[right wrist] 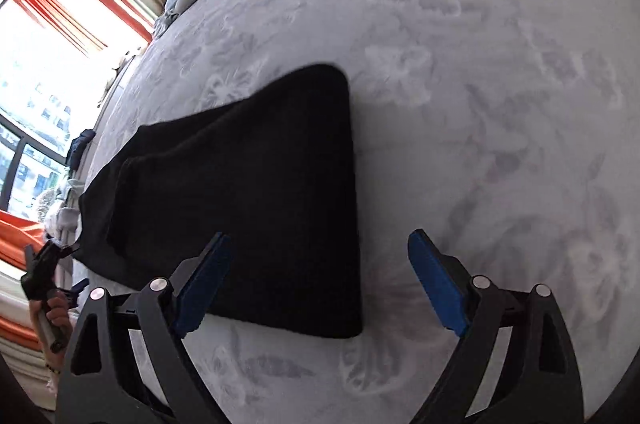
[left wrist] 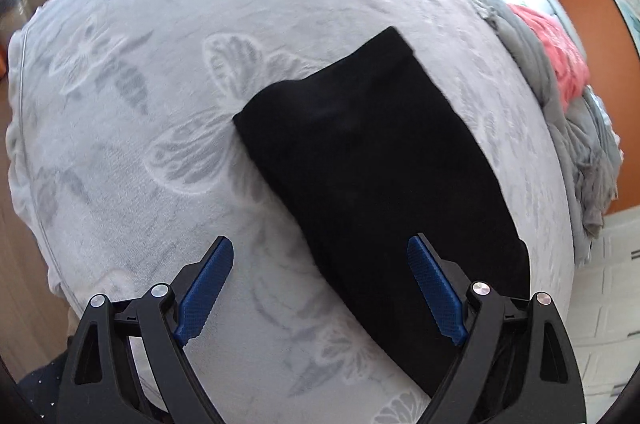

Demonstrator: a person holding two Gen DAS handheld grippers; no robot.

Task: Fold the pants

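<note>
Bedspread (left wrist: 120, 104), pants (left wrist: 360, 164) beneath spread jaws

The black pants (left wrist: 372, 160) are lying folded and flat on the pale grey bed cover with the flower pattern (left wrist: 132, 112). In the right wrist view the pants (right wrist: 248, 192) are showing a straight folded edge on one side, and a second layer is lying on top, a little shifted from the lower one.
</note>
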